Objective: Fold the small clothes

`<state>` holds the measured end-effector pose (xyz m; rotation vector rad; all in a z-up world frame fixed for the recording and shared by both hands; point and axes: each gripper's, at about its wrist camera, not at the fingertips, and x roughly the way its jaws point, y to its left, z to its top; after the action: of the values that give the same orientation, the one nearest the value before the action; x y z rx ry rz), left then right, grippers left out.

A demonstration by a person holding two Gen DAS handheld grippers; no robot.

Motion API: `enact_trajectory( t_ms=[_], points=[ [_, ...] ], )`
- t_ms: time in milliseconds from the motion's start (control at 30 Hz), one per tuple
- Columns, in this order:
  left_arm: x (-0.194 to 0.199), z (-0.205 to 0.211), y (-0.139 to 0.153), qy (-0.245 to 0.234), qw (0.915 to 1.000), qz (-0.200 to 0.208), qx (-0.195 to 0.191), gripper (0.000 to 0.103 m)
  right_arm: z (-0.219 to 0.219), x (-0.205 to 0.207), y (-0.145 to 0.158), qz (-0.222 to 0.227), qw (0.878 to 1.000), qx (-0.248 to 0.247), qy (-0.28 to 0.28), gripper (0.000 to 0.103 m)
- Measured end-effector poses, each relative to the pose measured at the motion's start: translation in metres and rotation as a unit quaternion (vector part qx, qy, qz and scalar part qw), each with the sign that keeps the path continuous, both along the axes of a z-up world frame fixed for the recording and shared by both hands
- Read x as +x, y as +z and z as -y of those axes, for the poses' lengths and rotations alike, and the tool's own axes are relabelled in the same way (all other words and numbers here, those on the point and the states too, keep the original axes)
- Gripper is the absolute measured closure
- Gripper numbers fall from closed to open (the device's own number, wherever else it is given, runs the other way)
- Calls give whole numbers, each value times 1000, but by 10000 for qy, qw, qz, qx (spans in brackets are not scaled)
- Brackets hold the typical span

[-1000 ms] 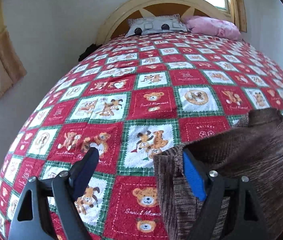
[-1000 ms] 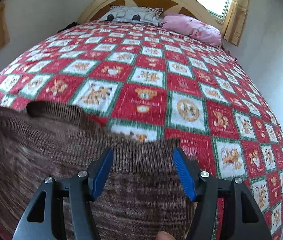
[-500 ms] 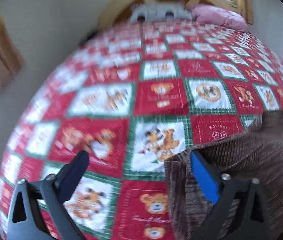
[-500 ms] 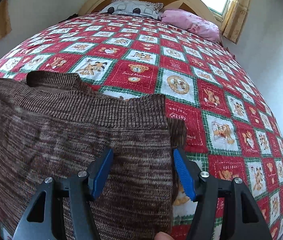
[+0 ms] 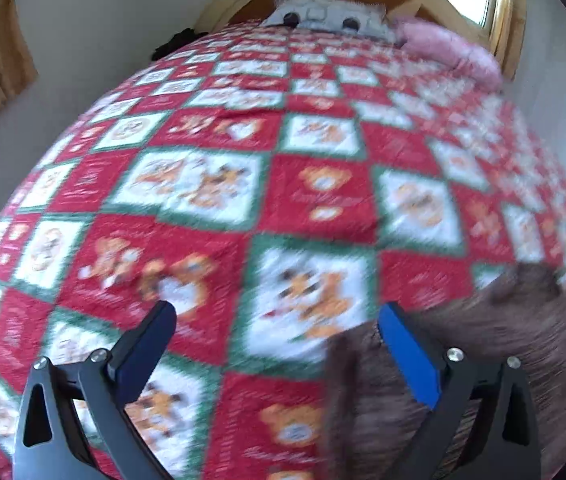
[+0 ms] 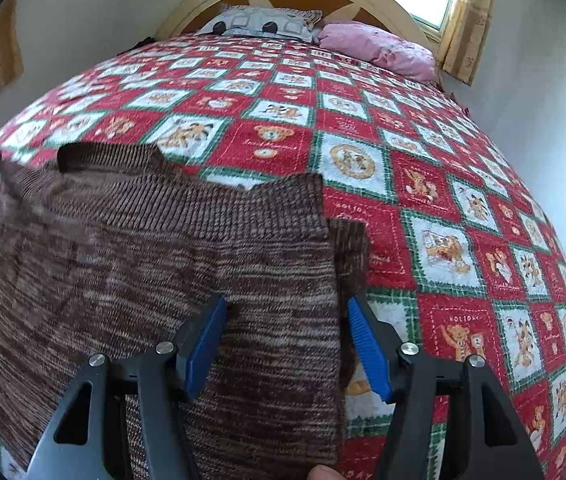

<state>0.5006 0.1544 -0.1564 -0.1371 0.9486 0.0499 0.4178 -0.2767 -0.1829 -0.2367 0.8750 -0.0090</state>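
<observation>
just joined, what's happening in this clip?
A person with a handheld gripper in each hand is folding a brown knit sweater on a bed with a red teddy-bear quilt. The right gripper is open, its fingers straddling the sweater's right edge, gripping nothing. The left gripper is also open at the sweater's left edge; that view is motion-blurred. The sweater lies mostly flat on the quilt.

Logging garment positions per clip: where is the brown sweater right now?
The brown sweater lies on the teddy-bear quilt at the foot end of the bed, filling the lower left of the right wrist view; its right edge sits between the open right hand-held gripper fingers.
</observation>
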Motion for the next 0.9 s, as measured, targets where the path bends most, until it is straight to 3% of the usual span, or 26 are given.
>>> enact_trajectory(
  t_ms=[67,200,367,567,667,767,867,900],
  points=[
    [5,0,4,126,9999,61,1,0,-3,-2,-1,57,9999,-137,15,40],
    [18,-8,-14,629,9943,-424,751,0,-1,-1,-4,42,9999,-108,0,36],
    [-14,-22,-6,785,9947,-17,662,1,10,-2,0,62,9997,241,-51,36],
    [-95,14,9,-169,9976,341,578,0,19,-28,25,252,9981,553,-50,36],
    [-126,34,2,-640,9954,322,641,0,16,-50,31,189,9984,531,66,36],
    [-150,51,-9,-1004,9921,194,730,0,19,-75,31,36,9956,902,262,36],
    [-163,64,-22,-1222,9868,124,1057,0,20,-95,24,-175,9930,1101,397,50],
    [-165,68,-29,-1247,9843,43,1246,0,19,-101,20,-204,9939,1005,409,51]
  ],
)
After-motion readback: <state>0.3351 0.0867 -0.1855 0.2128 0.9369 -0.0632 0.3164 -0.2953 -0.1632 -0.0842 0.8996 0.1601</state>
